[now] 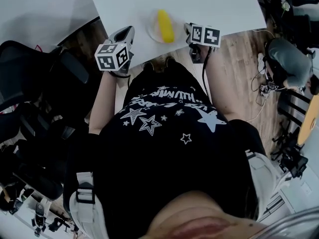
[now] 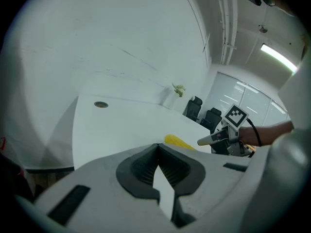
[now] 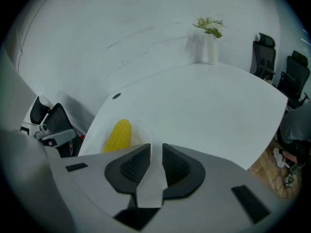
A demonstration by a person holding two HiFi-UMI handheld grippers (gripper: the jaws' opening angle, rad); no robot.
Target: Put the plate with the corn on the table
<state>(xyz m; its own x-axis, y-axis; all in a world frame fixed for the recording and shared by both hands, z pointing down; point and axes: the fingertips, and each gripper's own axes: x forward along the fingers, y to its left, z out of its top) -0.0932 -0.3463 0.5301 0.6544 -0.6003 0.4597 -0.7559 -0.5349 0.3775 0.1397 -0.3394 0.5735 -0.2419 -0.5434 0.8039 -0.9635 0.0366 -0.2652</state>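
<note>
A yellow corn cob (image 1: pixel 165 25) lies on a small pale plate (image 1: pixel 153 30) that rests on the white table (image 1: pixel 209 4) near its front edge. My left gripper (image 1: pixel 127 32) hovers at the table edge, left of the plate and apart from it; its jaw tips meet with nothing between them (image 2: pixel 157 145). To the right of the plate is my right gripper (image 1: pixel 191 31), its jaws (image 3: pixel 156 147) parted by a narrow gap with only bare table showing through. The corn (image 3: pixel 118 135) and the plate (image 3: pixel 138 137) sit just left of those jaws. From the left gripper view the corn (image 2: pixel 179 141) shows beyond the jaws.
A white vase with flowers (image 3: pixel 210 42) stands at the table's far side. A round cable grommet (image 2: pixel 101 104) is set in the tabletop. Black office chairs (image 3: pixel 265 57) stand beyond the table, and more chairs (image 1: pixel 35 83) crowd the floor beside the person.
</note>
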